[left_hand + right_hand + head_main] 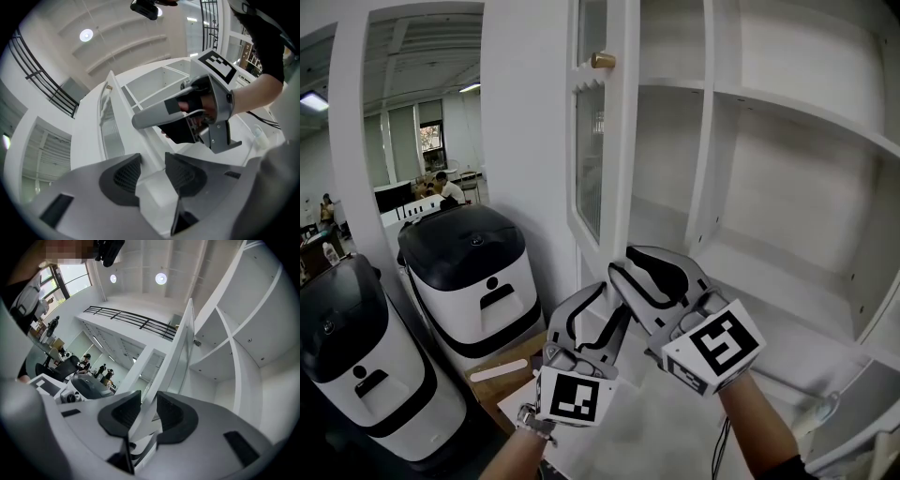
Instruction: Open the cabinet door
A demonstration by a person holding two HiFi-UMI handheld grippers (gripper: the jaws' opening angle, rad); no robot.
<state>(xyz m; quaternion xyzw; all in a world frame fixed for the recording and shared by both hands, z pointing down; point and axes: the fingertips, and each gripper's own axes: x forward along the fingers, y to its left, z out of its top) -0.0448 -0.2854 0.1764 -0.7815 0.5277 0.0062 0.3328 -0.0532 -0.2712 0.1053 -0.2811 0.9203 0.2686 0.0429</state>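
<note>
Clamping the cabinet door (623,169) at its edge, right claw (149,412) holds; left claw (152,174) gapes empty.

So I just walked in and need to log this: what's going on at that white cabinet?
A person is working a glass-paned cabinet door with a pair of tongs in each hand. The door already stands swung well out, showing the white shelves inside. The right tongs sit over the door's lower edge and seem to pinch it. The left tongs are open and hold nothing, just beside the right ones.
</note>
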